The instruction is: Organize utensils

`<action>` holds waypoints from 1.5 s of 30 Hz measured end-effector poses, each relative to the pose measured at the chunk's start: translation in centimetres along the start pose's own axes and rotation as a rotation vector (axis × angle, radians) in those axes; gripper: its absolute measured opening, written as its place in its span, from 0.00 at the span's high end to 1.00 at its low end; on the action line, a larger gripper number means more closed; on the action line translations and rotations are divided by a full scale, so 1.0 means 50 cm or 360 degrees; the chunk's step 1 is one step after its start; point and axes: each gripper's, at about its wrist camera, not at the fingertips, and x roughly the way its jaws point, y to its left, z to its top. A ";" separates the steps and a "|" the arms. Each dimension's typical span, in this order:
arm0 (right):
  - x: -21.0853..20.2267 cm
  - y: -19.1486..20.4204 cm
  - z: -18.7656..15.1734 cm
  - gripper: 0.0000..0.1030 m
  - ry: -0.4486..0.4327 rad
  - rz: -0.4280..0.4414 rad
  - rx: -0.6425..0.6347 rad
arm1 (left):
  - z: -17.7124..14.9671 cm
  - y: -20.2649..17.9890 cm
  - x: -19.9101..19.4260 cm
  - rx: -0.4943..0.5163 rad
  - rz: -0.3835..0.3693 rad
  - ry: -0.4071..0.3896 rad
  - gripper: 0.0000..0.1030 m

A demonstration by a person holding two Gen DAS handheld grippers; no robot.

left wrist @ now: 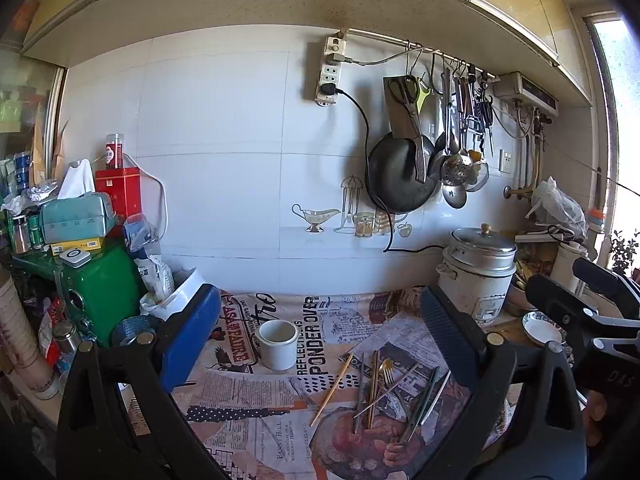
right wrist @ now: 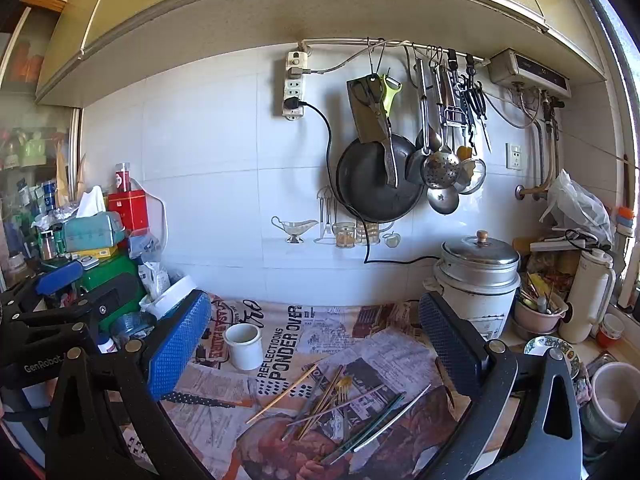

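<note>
One white cup (left wrist: 277, 343), one gold fork (left wrist: 386, 369) among loose chopsticks (left wrist: 332, 389) ahead of both grippers; left gripper (left wrist: 320, 340) and right gripper (right wrist: 316, 344) spread wide, empty, held above.

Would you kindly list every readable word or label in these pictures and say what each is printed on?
"REFLECTIONS PONDER OVER": printed tablecloth.
"GenRobot": left gripper, its body seen in the right wrist view.
"DAS": right gripper, its body seen in the left wrist view.
"FANNY HILL": tablecloth, lower part.
Red tin, green box: labels unreadable.

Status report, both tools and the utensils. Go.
Left tool open, empty, above the counter. Right tool open, empty. Utensils loose in a pile on the newsprint cloth, white cup empty beside them. Nothing blocking.
</note>
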 end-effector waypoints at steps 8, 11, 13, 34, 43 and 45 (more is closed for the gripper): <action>0.003 0.001 -0.002 0.00 0.0005 -0.0003 0.0000 | -0.002 0.002 0.004 0.0006 0.0006 0.0010 0.03; 0.004 -0.001 -0.003 0.00 0.0006 -0.0004 0.0005 | -0.003 0.001 0.006 0.0010 0.0003 0.0010 0.03; 0.004 -0.002 -0.004 0.00 0.0007 -0.0004 0.0007 | -0.002 0.001 0.006 0.0011 0.0001 0.0009 0.03; 0.003 -0.008 -0.005 0.00 0.0009 -0.0006 0.0014 | -0.001 -0.002 0.005 0.0026 -0.0003 0.0005 0.03; 0.002 -0.011 -0.006 0.00 0.0013 -0.0016 0.0018 | -0.001 -0.004 0.004 0.0030 -0.0007 0.0006 0.03; 0.001 -0.011 -0.006 0.00 0.0013 -0.0018 0.0022 | -0.001 -0.004 0.004 0.0030 -0.0009 0.0006 0.03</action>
